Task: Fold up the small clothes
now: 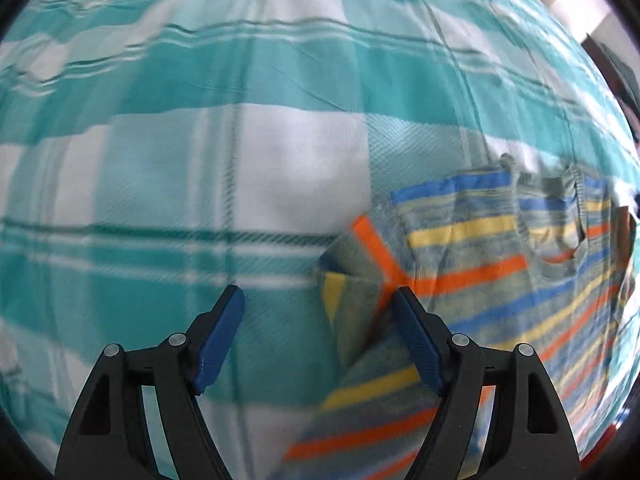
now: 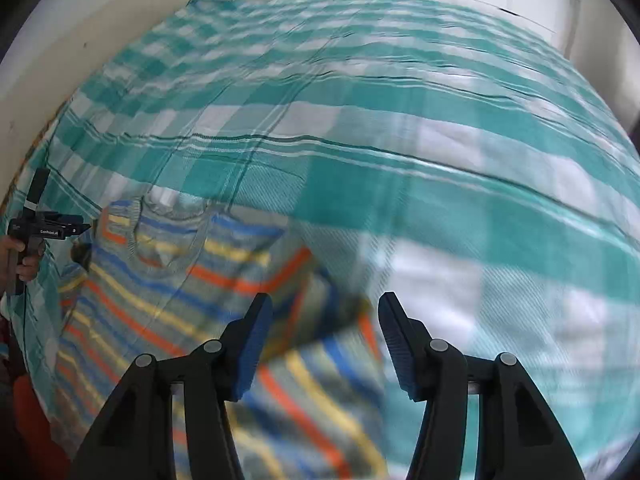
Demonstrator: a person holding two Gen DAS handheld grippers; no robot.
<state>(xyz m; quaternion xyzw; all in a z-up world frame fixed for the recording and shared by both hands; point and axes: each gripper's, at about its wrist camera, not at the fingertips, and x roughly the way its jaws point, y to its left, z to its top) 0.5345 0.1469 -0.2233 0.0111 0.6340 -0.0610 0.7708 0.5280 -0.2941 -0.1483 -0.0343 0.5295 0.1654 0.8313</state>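
Two tools are hanging over one small striped shirt (image 1: 480, 280), which is lying on a teal-and-white checked bedspread (image 1: 160, 160) covering a bed. Both views are smeared, so fine detail is hard to read.

Going left to right: the left tool (image 1: 318, 308) is standing with its jaws wide apart, gripping nothing, with bare bedspread and the shirt's folded-in sleeve (image 1: 356, 272) showing between them. The right tool (image 2: 326, 314) is also standing with jaws parted and empty, hovering above the shirt's other sleeve, which seems folded inward too.

The step in hand looks like the next fold, probably bringing hem toward collar. To do it well, each tool should be pinching one hem corner through both layers, lifting evenly and laying the edge square so the sleeves stay tucked.

In the right wrist view the shirt's long axis is running from the collar (image 2: 168, 232) at upper left down toward the lower edge, neckline pointing away from the camera.
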